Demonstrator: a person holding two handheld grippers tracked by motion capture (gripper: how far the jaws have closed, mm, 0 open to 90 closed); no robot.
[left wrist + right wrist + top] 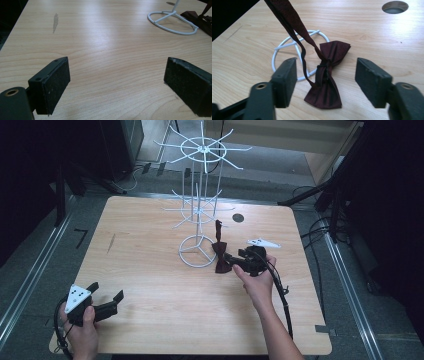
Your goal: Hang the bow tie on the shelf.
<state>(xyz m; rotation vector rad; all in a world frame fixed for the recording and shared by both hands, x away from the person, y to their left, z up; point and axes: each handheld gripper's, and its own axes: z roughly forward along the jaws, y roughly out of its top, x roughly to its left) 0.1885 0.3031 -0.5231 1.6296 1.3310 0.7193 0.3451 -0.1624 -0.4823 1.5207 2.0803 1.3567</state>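
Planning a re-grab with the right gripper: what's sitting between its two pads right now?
The dark red bow tie lies on the table between the open right gripper, pads clear of it, in the right gripper view.

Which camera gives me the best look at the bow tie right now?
The right gripper view: the bow tie lies close, between open jaws, knot and strap clear. The high view shows it small beside the stand's base; the left gripper view catches an edge.
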